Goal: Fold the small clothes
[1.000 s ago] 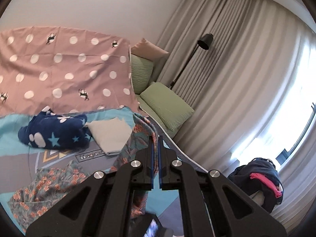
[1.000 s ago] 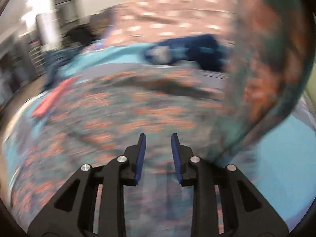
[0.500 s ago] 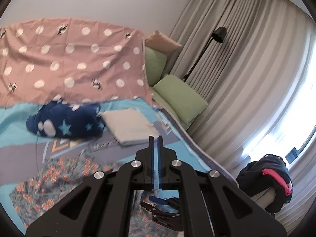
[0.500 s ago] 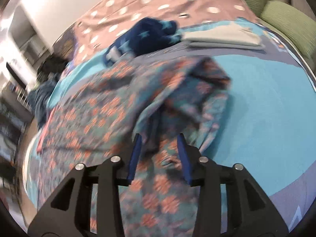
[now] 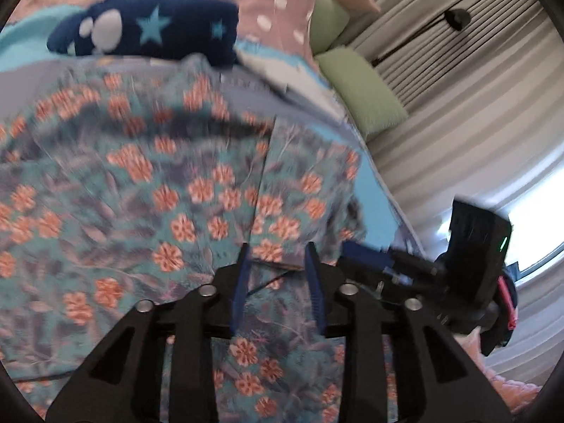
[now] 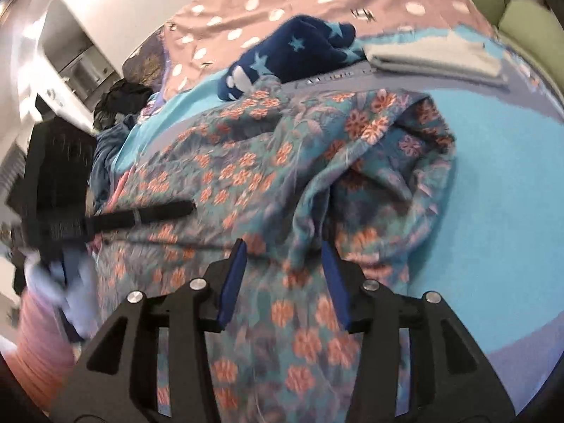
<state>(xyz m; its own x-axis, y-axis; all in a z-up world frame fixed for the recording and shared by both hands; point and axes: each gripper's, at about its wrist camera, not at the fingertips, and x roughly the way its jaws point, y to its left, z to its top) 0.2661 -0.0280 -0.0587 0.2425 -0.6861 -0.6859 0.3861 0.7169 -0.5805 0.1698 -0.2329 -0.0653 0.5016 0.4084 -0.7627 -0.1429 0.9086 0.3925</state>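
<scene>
Left wrist: left claw (image 5: 278,264) spread, tilted down over floral garment (image 5: 169,190).

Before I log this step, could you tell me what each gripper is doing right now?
Left gripper: open, holding nothing, over the floral garment.
Right gripper: open, holding nothing, over the same garment.

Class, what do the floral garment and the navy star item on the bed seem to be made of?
Floral garment: thin woven fabric, perhaps cotton or rayon, matte; it drapes in soft wrinkles. Navy star item: probably fleece or plush; thick, rounded and fuzzy-edged.
</scene>
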